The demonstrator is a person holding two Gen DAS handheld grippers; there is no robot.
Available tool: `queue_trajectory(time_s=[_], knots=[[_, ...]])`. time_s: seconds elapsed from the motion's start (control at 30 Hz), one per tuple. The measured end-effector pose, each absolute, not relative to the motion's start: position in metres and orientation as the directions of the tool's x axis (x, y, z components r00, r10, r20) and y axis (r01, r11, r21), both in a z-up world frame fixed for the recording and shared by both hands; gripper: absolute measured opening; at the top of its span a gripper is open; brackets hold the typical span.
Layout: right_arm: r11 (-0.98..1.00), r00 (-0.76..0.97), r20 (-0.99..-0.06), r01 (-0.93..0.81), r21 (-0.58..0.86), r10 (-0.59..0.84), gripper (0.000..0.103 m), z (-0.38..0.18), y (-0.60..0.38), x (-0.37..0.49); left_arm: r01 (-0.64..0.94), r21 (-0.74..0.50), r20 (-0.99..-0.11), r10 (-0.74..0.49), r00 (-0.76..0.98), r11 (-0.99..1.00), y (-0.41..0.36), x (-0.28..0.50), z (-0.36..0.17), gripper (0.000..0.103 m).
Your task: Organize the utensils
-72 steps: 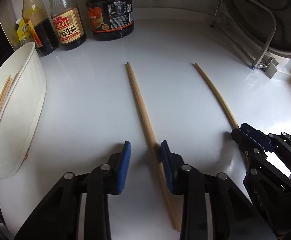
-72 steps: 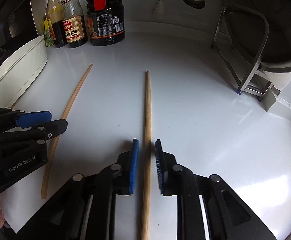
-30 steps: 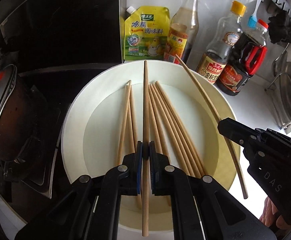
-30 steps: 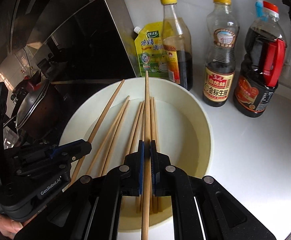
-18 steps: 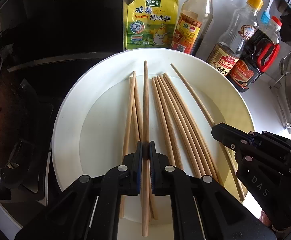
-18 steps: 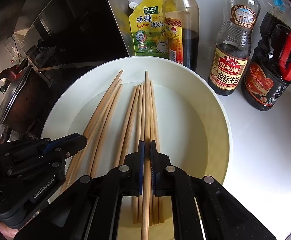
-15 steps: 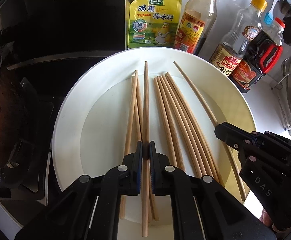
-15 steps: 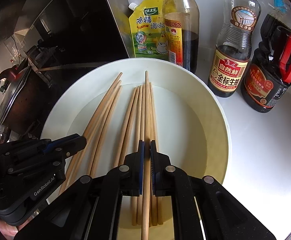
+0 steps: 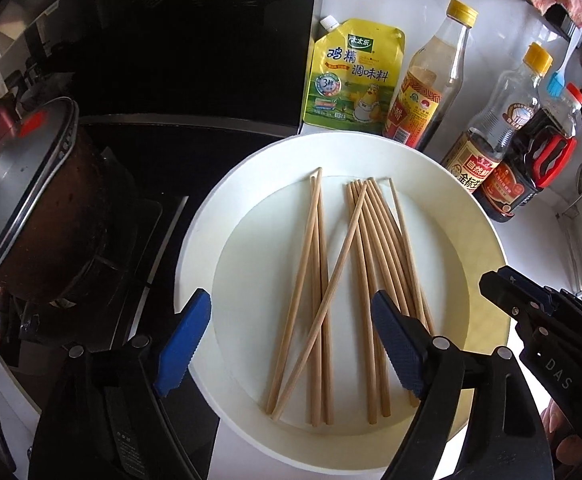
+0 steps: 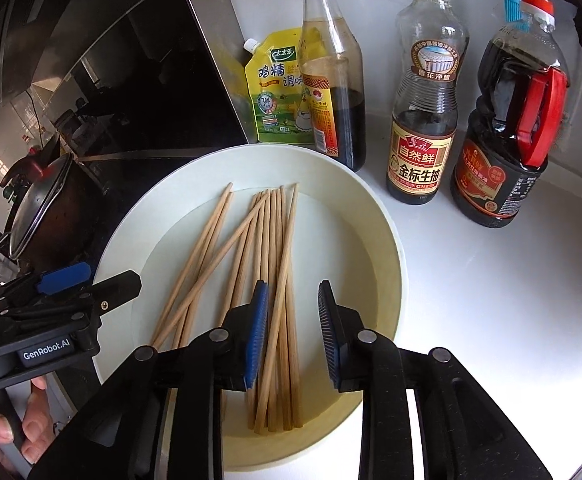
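**Mei:** So, starting at the fingers: the left gripper has its blue-padded fingers spread wide and grasping nothing. The right gripper is released too, its pads apart with nothing pinched between them.

**Tom:** And the pale wooden chopsticks?

**Mei:** All lying loose in the wide round white bowl, under both sets of fingers. Most run side by side in a bundle, long axis pointing from the near rim toward the bottles at the back. One chopstick lies crossed at a slant over the others, its far tip toward the right, its near end at the left.

**Tom:** How far along would you say it is?

**Mei:** Nearly done, I'd judge. Every chopstick in view is in the bowl, and the white bench beside it shows none left over. What might remain is straightening that crossed one, though I can't see the rest of the bench.

**Tom:** What's around the bowl?

**Mei:** Behind it stand a yellow seasoning pouch, a yellow-capped dark vinegar bottle, a clear yellow-capped soy sauce bottle and a dark jug with a red handle. A lidded dark pot sits on the black stove to the left.
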State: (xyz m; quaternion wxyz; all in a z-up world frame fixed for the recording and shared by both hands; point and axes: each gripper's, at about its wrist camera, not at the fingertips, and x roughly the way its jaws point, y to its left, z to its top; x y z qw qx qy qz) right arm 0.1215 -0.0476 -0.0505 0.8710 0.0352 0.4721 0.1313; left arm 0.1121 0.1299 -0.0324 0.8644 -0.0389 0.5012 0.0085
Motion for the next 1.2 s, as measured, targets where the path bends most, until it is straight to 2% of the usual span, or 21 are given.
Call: queue_trajectory(time_s=[0.3,0.43,0.6,0.83,1.2], knots=[[0.958,0.524,-0.805,-0.216,0.190,0.278,0.031,-0.040,-0.050,0.101,-0.075,-0.050,-0.857,-0.004,0.515,0.996,0.127,0.091,-0.018,0.085],[0.955,0.531,-0.798,-0.231,0.186,0.284,0.037,-0.033,-0.048,0.092,-0.084,-0.041,-0.850,0.010,0.527,0.996,0.125,0.084,-0.011,0.088],[0.953,0.536,-0.793,-0.242,0.184,0.290,0.038,-0.027,-0.049,0.083,-0.089,-0.031,-0.843,0.022,0.537,0.996,0.120,0.075,-0.003,0.088],[0.953,0.539,-0.791,-0.242,0.182,0.288,0.045,-0.023,-0.053,0.074,-0.095,-0.024,-0.834,0.033,0.551,0.995,0.113,0.063,0.006,0.090],[0.951,0.544,-0.786,-0.249,0.183,0.294,0.047,-0.018,-0.060,0.060,-0.106,-0.022,-0.835,0.040,0.549,0.994,0.108,0.051,0.008,0.092]])
